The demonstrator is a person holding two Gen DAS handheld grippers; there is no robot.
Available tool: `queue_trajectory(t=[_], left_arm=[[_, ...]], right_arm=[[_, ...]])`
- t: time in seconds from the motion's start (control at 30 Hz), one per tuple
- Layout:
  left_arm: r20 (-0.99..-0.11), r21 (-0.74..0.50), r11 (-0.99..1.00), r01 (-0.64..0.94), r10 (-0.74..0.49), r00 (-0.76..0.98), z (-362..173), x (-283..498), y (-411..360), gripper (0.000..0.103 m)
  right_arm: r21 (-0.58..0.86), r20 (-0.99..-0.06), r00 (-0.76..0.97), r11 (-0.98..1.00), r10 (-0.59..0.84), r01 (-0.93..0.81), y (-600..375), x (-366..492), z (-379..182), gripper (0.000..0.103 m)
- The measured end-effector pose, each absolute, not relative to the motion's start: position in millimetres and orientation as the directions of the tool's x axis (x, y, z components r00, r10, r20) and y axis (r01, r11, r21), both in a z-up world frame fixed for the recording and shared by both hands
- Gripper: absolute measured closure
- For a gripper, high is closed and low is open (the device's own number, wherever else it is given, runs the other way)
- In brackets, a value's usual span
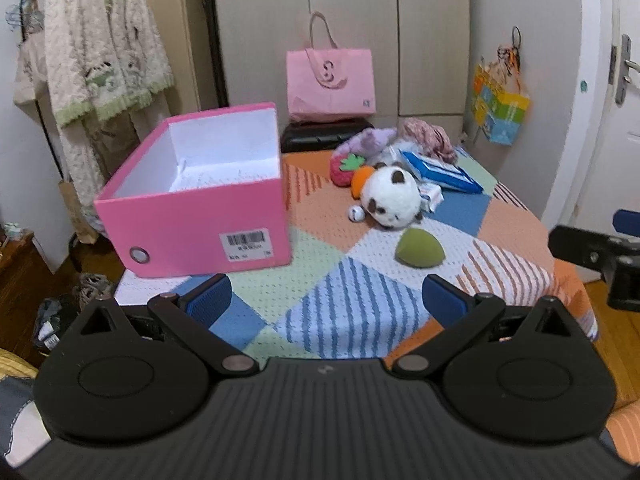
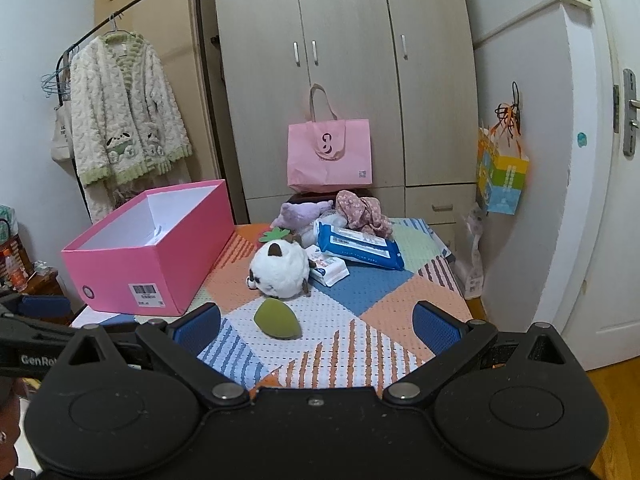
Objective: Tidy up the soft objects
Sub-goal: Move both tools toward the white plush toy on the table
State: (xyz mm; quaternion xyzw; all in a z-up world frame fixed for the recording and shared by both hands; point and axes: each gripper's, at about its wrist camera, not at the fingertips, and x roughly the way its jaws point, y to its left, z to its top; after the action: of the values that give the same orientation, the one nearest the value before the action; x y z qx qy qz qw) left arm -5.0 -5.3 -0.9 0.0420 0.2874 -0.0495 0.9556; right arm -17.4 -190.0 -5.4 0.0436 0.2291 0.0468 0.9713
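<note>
surface: desk (image 1: 360, 304) covered with a patchwork cloth of orange, blue, green and white panels.

left gripper (image 1: 326, 300): fingers spread wide, nothing between them, hovering over the near edge of the desk; blue pads face each other. its arm shows at the left edge of the right wrist view.

right gripper (image 2: 316, 322): fingers spread wide, holding nothing, also over the near edge; the green sponge lies just beyond the gap.

pink box (image 1: 200, 204): open, lid off, white inside, at the left edge of the desk toward the near corner; barcode label and metal ring on the near end. contents cannot be made out beyond white paper at the bottom.

soft objects, all outside the box:
- green sponge (image 1: 420, 249), teardrop form, alone on a white panel near the middle of the desk.
- panda plush (image 1: 394, 198), white and round with brown patches, behind the sponge, lying on its side.
- strawberry plush (image 1: 346, 168), red with a green leaf, touching an orange piece beside the panda.
- purple plush (image 1: 372, 140), toward the far edge.
- pink floral cloth (image 1: 430, 136), bunched at the far edge.

other items: blue wipes pack (image 1: 440, 172) and small tissue pack (image 2: 328, 268), right of the panda.
</note>
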Motion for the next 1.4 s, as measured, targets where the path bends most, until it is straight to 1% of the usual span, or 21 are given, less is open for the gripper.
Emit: queue_trajectory(t=[0.17, 0.3, 0.43, 0.63, 1.4], left_arm=[[-0.541, 0.066, 0.991, 0.112, -0.059, 0.839, -1, -8, -3, 0.000], [-0.510, 0.066, 0.990, 0.122, -0.072, 0.857, -7, -13, -4, 0.000], [-0.513, 0.041, 0.989, 0.141, -0.100, 0.852, -12, -12, -3, 0.000], [-0.478, 0.064, 0.992, 0.111, -0.068, 0.876, -15, -15, 0, 0.000], [-0.461, 0.049, 0.992, 0.113, -0.078, 0.884, -18, -17, 5, 0.000]], right_arm=[[0.103, -0.437, 0.892, 0.992, 0.113, -0.074, -190, -20, -6, 0.000], [0.082, -0.388, 0.912, 0.991, 0.134, -0.110, -187, -28, -4, 0.000], [0.051, -0.362, 0.920, 0.989, 0.147, -0.138, -180, -35, -4, 0.000], [0.007, -0.355, 0.925, 0.990, 0.135, -0.142, -171, -38, -10, 0.000], [0.013, -0.403, 0.911, 0.996, 0.091, -0.094, -175, -31, -20, 0.000]])
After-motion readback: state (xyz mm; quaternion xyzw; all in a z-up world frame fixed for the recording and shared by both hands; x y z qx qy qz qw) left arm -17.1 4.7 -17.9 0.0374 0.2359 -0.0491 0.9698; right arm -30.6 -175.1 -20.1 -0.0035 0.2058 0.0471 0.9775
